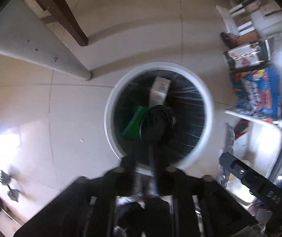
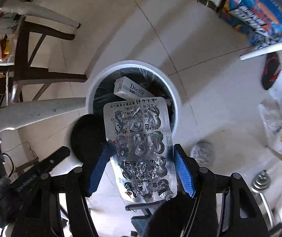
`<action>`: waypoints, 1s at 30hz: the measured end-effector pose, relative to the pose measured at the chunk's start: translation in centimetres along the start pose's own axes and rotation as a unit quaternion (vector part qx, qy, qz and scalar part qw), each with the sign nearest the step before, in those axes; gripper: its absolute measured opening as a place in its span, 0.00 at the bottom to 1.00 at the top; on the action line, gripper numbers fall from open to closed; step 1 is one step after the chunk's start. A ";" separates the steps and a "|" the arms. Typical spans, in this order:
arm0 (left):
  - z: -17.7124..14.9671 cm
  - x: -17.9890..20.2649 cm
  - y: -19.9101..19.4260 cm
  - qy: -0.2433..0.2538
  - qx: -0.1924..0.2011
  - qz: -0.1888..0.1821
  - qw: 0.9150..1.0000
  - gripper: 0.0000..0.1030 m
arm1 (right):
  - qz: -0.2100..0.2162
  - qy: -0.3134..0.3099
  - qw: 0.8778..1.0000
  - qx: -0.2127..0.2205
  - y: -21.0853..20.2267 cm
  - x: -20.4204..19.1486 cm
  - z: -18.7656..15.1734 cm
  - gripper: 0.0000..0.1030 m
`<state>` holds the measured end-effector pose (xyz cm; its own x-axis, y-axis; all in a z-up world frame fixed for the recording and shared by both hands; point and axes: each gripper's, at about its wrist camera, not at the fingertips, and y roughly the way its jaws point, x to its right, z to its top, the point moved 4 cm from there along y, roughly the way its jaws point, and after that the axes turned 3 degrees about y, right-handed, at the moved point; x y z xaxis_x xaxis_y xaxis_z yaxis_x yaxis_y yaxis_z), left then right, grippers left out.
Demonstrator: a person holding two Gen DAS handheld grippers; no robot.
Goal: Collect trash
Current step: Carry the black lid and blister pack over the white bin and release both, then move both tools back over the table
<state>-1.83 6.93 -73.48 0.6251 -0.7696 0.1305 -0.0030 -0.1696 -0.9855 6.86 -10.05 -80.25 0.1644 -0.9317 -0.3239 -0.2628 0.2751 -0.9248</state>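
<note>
A white round trash bin point(image 1: 206, 106) with a black liner stands on the tiled floor, seen from above; it also shows in the right wrist view point(image 2: 178, 98). Inside lie a white "Doctor" box point(image 2: 133, 90), also in the left wrist view point(image 1: 159, 91), and a green item point(image 1: 135, 122). My left gripper point(image 1: 146, 158) is shut on a black round lid-like object point(image 1: 156, 124) held over the bin. My right gripper point(image 2: 141, 158), with blue pads point(image 2: 182, 169), is shut on a used silver blister pack point(image 2: 141, 148) just over the bin's near rim.
A white table leg point(image 1: 42, 53) and a dark wooden chair point(image 2: 32, 59) stand left of the bin. Colourful boxes point(image 1: 257, 92) sit at the right. A crumpled foil ball point(image 2: 202, 152) and a plastic bag point(image 2: 281, 126) lie at the right.
</note>
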 end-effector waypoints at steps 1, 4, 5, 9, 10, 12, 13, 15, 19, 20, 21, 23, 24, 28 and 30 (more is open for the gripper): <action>0.1 -0.2 0.3 0.001 0.005 0.008 1.000 0.74 | 0.000 -0.005 1.000 -0.003 0.8 0.1 0.2 0.72; 0.0 -1.3 0.0 -0.006 0.028 0.032 0.999 0.90 | -0.010 -0.020 1.000 -0.002 2.4 0.6 0.4 0.98; -0.2 -1.7 -0.1 -0.009 0.030 0.038 0.999 0.92 | -0.019 -0.025 1.000 -0.001 2.6 0.7 0.5 0.98; -1.0 -2.0 -1.0 -0.008 0.028 0.056 0.998 1.00 | -0.074 -0.058 0.996 0.008 2.3 1.0 0.3 1.00; -1.2 -1.9 -1.3 -0.006 0.029 0.061 0.998 1.00 | -0.092 -0.070 0.993 0.013 2.0 1.0 0.1 1.00; -1.6 -1.7 -2.2 0.001 0.032 0.069 0.997 1.00 | -0.117 -0.089 0.989 0.019 1.1 0.8 -0.1 1.00; -1.8 -1.5 -2.7 0.004 0.032 0.072 0.997 1.00 | -0.128 -0.096 0.987 0.023 0.6 0.6 -0.3 1.00; -2.3 -1.2 -3.9 0.008 0.035 0.078 0.996 1.00 | -0.144 -0.110 0.983 0.031 -0.4 0.2 -0.6 1.00; -3.7 -0.6 -6.6 0.012 0.041 0.082 0.996 1.00 | -0.157 -0.120 0.979 0.039 -3.1 -0.5 -1.3 1.00; -4.1 -0.5 -7.4 0.009 0.040 0.080 0.996 1.00 | -0.156 -0.120 0.980 0.039 -3.8 -0.7 -1.5 1.00; -4.5 -0.4 -8.1 0.008 0.040 0.077 0.996 1.00 | -0.151 -0.121 0.980 0.041 -4.8 -1.0 -1.7 1.00; -5.3 0.0 -9.8 0.011 0.039 0.076 0.996 1.00 | -0.152 -0.127 0.979 0.047 -6.7 -1.5 -2.4 1.00; -5.7 0.2 -10.6 0.013 0.039 0.076 0.996 1.00 | -0.155 -0.131 0.978 0.051 -7.8 -1.8 -2.8 1.00; -7.5 1.0 -14.2 0.018 0.040 0.070 0.997 1.00 | -0.156 -0.139 0.976 0.059 -12.1 -3.1 -4.6 1.00; -8.4 1.6 -16.3 0.021 0.041 0.066 0.997 1.00 | -0.157 -0.143 0.975 0.067 -14.6 -3.8 -5.7 1.00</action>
<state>-7.40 3.30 -56.28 0.5895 -0.8077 0.0028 -0.0172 -0.0161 -0.9997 4.62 -11.86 -64.38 0.4803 -0.8759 -0.0464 -0.0343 0.0340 -0.9988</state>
